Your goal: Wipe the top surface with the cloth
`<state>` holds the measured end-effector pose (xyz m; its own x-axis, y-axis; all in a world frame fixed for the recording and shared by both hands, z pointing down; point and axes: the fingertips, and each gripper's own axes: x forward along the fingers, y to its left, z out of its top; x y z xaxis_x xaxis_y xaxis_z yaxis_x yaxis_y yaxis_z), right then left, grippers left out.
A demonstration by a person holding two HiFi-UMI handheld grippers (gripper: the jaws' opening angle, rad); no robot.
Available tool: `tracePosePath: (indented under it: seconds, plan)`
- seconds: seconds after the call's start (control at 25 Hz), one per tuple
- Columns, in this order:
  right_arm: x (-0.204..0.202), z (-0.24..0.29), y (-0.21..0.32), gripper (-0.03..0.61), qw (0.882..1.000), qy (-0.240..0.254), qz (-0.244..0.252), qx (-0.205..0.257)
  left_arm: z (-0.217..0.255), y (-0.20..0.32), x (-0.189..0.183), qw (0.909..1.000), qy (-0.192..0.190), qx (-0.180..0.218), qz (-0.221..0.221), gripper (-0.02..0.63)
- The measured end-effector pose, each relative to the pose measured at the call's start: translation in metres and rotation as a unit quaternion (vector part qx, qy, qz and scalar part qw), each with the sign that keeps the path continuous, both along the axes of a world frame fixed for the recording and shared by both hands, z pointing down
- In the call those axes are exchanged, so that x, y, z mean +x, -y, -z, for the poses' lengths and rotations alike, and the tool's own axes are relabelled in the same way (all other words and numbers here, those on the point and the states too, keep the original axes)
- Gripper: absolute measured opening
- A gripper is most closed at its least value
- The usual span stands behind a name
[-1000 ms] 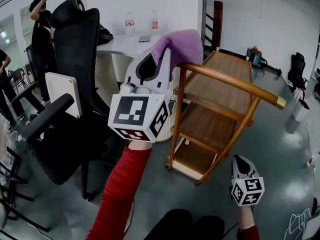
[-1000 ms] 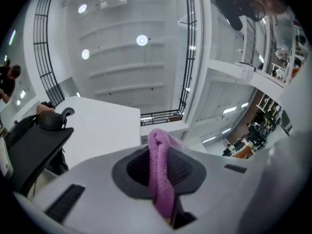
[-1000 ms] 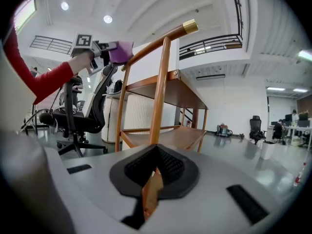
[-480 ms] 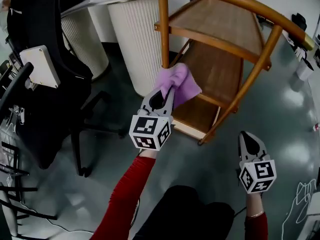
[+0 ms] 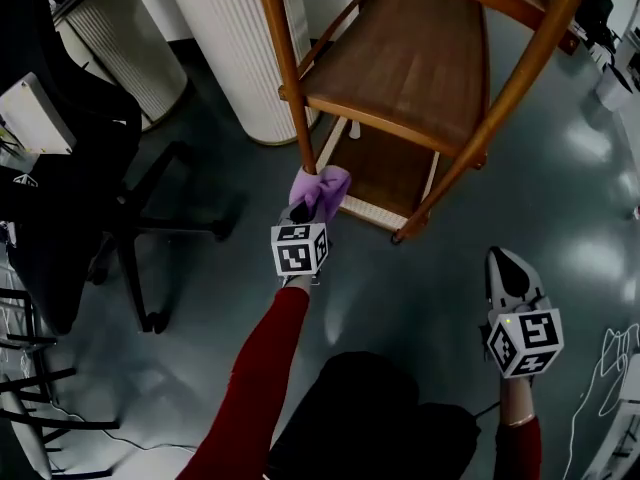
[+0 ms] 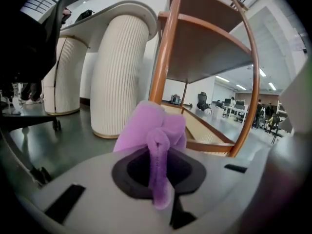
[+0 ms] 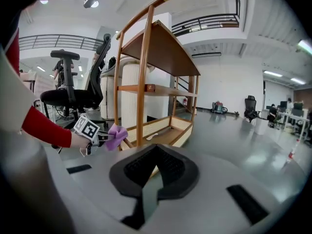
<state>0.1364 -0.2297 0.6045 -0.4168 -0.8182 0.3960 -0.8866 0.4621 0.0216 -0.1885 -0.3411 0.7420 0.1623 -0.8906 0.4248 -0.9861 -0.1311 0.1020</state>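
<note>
We hold the purple cloth [image 5: 322,188] bunched in the left gripper [image 5: 306,211], whose jaws pinch a fold of it so that the rest puffs out ahead of the tips. In the head view it sits just above centre, toward 12 o'clock, low down beside the foot of the front-left post [image 5: 290,88] of the wooden cart [image 5: 400,58]. We cannot tell whether cloth and post touch. The right gripper [image 5: 505,261] hangs at about 4 o'clock over the grey floor [image 5: 560,188], well apart from the cart, with its jaws pressed together on nothing. The top surface [image 7: 163,45] we mean to wipe is the highest of the cart's three shelves. In the right gripper view it stands at about 12 o'clock, far above the cloth, which shows there at 9 o'clock near the lowest tier. As we judge it, the wiping has not begun: the cloth is in hand, but it is nowhere near the top shelf. What is left is to raise the left gripper to that shelf, lay the cloth flat on the wood and sweep it across. A black office chair [image 5: 60,198] stands at 9 o'clock, clear of our path.
</note>
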Motion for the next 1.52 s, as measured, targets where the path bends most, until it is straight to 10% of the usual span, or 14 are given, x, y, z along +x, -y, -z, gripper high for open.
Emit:
tracePosePath:
  seconds: [0.2,0.36,0.48,0.68,0.84,1.04,1.52]
  plan:
    - [-0.001,-0.001,0.003,0.005,1.000,0.002,-0.007,0.000,-0.006,0.004,0.002,0.9998,0.007,-0.016,-0.008,0.048]
    - [-0.010,0.003,0.010,0.005,1.000,-0.004,-0.010,0.004,0.097,-0.016,0.045,0.9895,-0.086,0.102,-0.055,0.048]
    - [-0.010,0.029,0.020,0.005,1.000,-0.006,-0.011,0.022,0.270,-0.048,0.082,0.9471,-0.160,0.260,-0.099,0.048]
    - [0.002,0.086,0.030,0.005,0.997,0.010,-0.032,0.063,0.506,-0.088,0.137,0.8367,-0.216,0.464,-0.194,0.048]
    - [0.007,0.123,0.031,0.005,0.994,0.022,-0.042,0.100,0.596,-0.097,0.177,0.8010,-0.197,0.515,-0.233,0.048]
    - [0.016,0.138,0.030,0.005,0.990,0.032,-0.052,0.126,0.602,-0.092,0.214,0.8107,-0.148,0.499,-0.268,0.048]
    - [0.023,0.090,0.019,0.005,0.994,0.025,-0.055,0.087,0.349,-0.059,0.234,0.9020,-0.096,0.283,-0.311,0.048]
